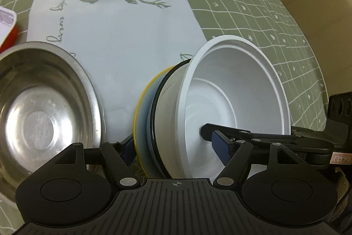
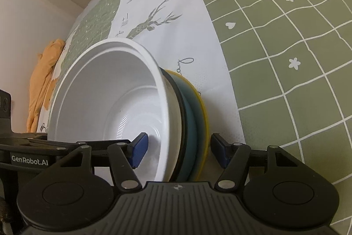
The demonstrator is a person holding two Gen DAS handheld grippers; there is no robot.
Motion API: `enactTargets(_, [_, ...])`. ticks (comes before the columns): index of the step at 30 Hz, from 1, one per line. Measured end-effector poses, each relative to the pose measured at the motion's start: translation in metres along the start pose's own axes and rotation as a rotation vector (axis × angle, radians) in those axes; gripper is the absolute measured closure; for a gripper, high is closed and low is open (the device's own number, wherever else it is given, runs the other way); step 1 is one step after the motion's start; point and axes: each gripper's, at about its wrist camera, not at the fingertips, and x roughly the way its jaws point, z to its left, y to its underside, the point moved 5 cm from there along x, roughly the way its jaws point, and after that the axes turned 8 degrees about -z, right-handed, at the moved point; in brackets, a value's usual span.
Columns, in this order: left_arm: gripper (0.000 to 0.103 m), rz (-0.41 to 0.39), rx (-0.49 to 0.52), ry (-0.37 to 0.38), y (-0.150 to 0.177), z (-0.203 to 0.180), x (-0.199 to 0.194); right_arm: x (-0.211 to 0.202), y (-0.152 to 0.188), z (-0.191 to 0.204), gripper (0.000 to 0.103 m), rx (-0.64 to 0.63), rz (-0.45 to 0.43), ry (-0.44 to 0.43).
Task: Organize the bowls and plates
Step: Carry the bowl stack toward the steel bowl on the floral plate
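Because the stack sits straight ahead of both claws, the coming move turns on how each pair of fingers straddles its near rim. The deep, smooth white plastic bowl [image 1: 237,100] with a ridged, stepped base is nested in a black-rimmed white bowl [image 1: 162,107], and that one rests on a shallow grey-blue plate with a yellow rim [image 1: 140,116]. The stack lies on the white runner printed with green deer [image 1: 114,14].

The left gripper [image 1: 173,147] stands spread wide: one blue pad is outside the yellow rim, the other inside the white bowl, and I see neither pressing, so it holds nothing. The right gripper [image 2: 178,151] faces the stack from the opposite side, about half spread, one ribbed blue pad inside the white bowl and the other just outside the yellow rim. A gap shows at the outer pad, so I judge it is not clamped yet. Both are equally near; I judge the right one likelier to pinch next.

Just beside the stack, on its left in the left wrist view, sits a shiny, scuffed round stainless steel bowl [image 1: 44,116]. Beyond the stack spreads the green gridded tablecloth [image 2: 297,58].
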Motion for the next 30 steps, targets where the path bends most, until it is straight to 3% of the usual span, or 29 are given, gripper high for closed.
enactTargets(5, [0.028,0.032,-0.072,0.030,0.002,0.009,0.003,0.004,-0.003,0.006,0.050,-0.013,0.045,-0.023])
enactTargets(21, [0.028,0.061,-0.098,0.075,-0.004,0.012,-0.006,-0.002,-0.007,0.015,0.050,0.066,0.108,0.038])
enactTargets(30, [0.028,0.017,-0.087,0.087,-0.015,0.009,-0.047,-0.023,-0.017,0.043,0.050,0.051,0.101,0.038])
